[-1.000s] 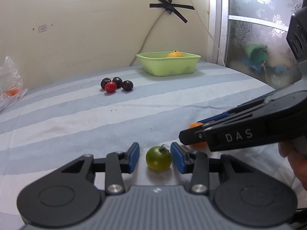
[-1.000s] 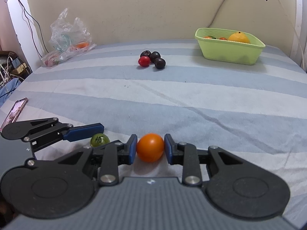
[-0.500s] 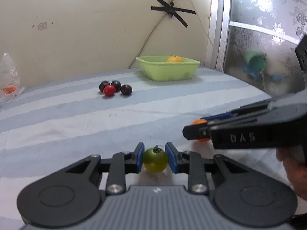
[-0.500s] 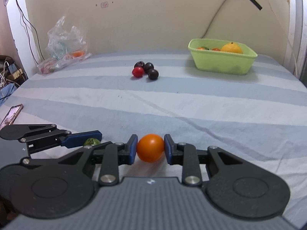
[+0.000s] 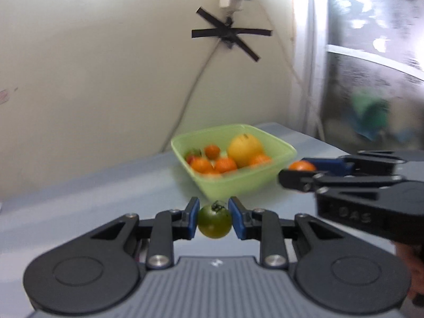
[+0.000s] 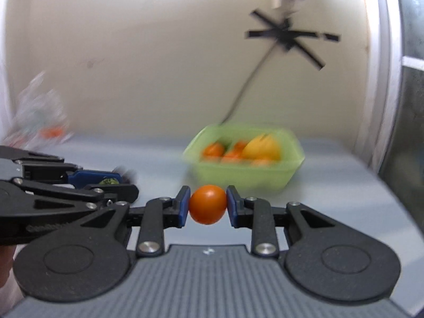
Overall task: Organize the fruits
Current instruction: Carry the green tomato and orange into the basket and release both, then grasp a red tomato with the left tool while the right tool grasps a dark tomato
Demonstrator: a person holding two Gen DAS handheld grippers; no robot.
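Note:
My left gripper [image 5: 213, 218] is shut on a green tomato [image 5: 214, 221] and holds it in the air just short of the light green bowl [image 5: 235, 182]. My right gripper [image 6: 208, 205] is shut on an orange tomato [image 6: 208, 204], also raised, in front of the bowl [image 6: 238, 177]. The bowl holds several orange tomatoes [image 5: 225, 164] and a big yellow fruit [image 5: 245, 149]. In the left wrist view the right gripper [image 5: 304, 171] is at the right with the orange tomato [image 5: 302, 165], beside the bowl. In the right wrist view the left gripper [image 6: 106, 182] is at the left.
The striped blue-grey cloth [image 5: 92, 193] covers the surface. A wall with taped cable [image 5: 230, 35] stands right behind the bowl. A frosted window [image 5: 376, 53] is at the right. A plastic bag [image 6: 39, 122] lies at the far left by the wall.
Both grippers have lifted their tomatoes and moved far forward to the bowl, which now looms close. The left gripper closed on the green tomato a second ago. The dark fruits have left both views.

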